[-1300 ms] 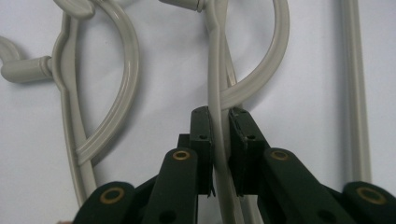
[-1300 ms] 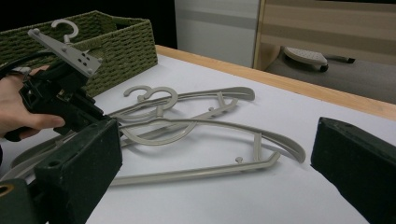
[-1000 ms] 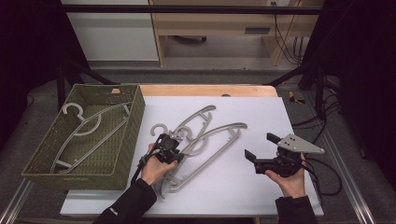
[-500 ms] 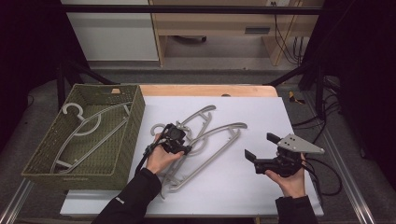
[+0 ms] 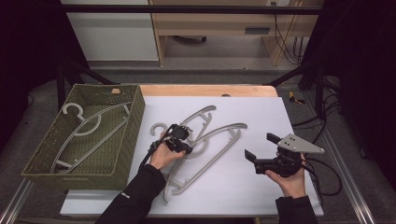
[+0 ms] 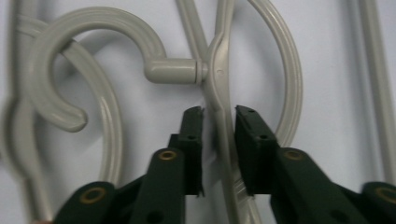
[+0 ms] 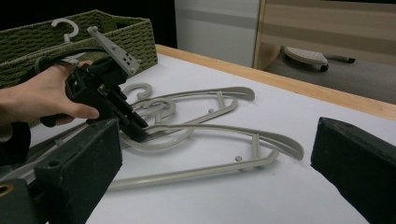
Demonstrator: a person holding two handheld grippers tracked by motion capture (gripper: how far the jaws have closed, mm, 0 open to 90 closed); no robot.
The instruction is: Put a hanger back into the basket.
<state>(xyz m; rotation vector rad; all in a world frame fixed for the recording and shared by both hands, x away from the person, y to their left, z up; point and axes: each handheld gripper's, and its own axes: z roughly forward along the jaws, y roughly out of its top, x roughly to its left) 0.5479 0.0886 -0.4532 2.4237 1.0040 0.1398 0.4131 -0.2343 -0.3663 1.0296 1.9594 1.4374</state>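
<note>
Two grey plastic hangers lie crossed on the white table top [image 5: 261, 116]; the nearer hanger [image 5: 219, 142] overlaps the farther one [image 5: 203, 114]. My left gripper [image 5: 183, 140] points down at their necks. In the left gripper view its jaws have just been closing and straddle a hanger bar [image 6: 223, 116] just below the hook [image 6: 93, 28]; one pad touches it and a thin gap shows at the other. My right gripper [image 5: 259, 145] is held at the right, apart from the hangers, jaws wide open and empty [image 7: 217, 158].
A green woven basket [image 5: 135, 116] stands at the left of the table with another grey hanger [image 5: 84, 123] inside. The table's wooden far edge [image 5: 210, 89] runs behind the hangers. Cables trail from both grippers.
My left hand has moved right and away from me, onto the hangers' necks. The hangers and the right hand have stayed where they were.
</note>
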